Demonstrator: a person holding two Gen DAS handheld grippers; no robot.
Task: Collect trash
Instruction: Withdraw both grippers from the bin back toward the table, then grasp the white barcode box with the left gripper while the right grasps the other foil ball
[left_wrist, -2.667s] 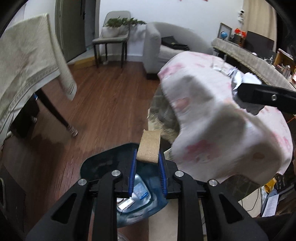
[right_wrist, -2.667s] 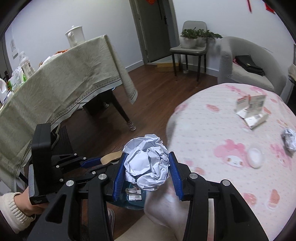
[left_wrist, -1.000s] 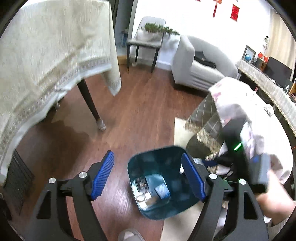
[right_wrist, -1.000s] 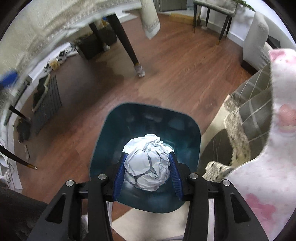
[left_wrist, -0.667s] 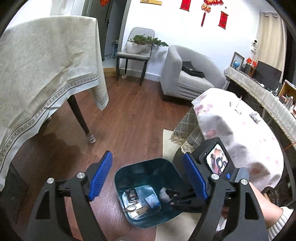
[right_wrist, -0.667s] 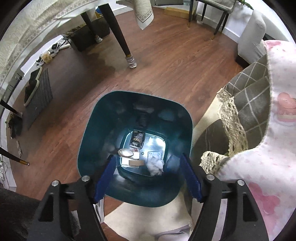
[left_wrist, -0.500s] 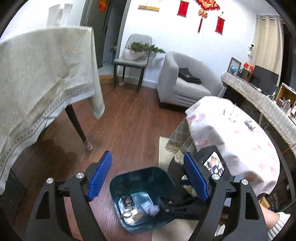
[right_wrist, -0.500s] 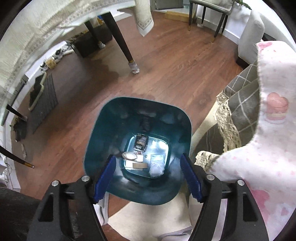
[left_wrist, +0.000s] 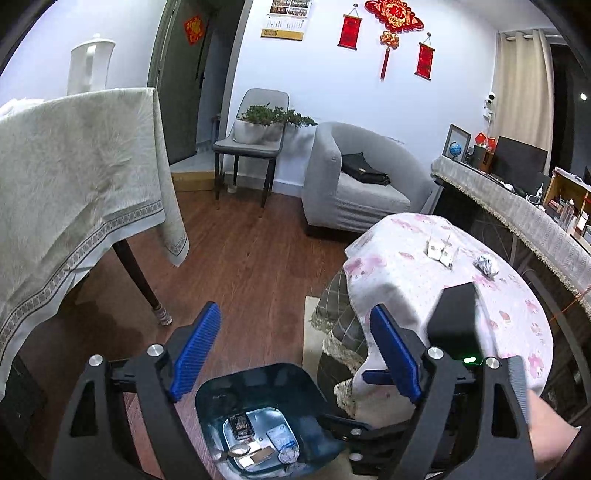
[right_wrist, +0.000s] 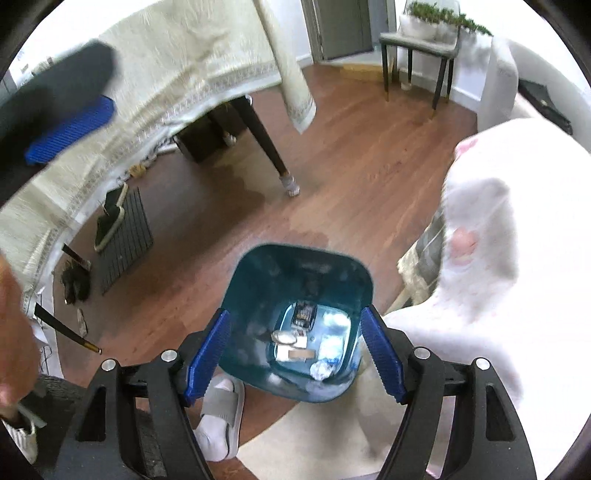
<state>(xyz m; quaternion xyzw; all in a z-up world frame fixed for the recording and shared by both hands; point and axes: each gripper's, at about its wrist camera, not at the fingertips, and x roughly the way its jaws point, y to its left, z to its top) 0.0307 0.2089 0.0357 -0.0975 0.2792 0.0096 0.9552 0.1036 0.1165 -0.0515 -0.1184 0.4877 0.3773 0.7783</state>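
Standing over the teal trash bin (right_wrist: 295, 266) on the wood floor, we find both grippers empty. The right gripper (right_wrist: 295, 354) has its jaws set wide apart with nothing between the pads. The left gripper (left_wrist: 295, 350) has its jaws opening, also with nothing between them.

Inside the bin lie a crumpled paper ball (right_wrist: 320, 369), a dark packet (right_wrist: 303, 314) and a few flat scraps; the drop-off step reads as complete.

Trash remains on the round table with the pink-patterned cloth (left_wrist: 517, 314): a crumpled foil wad (left_wrist: 487, 265) and some small white wrappers (left_wrist: 441, 251), near each other toward the table's far side and well apart from the bin.

We judge the step in hand to be the return from bin to table. The next move calls for swinging one gripper up and over the tabletop, settling the open jaws around the foil wad or the wrappers, then closing. The flat wrappers will likely need a low, edge-on approach.
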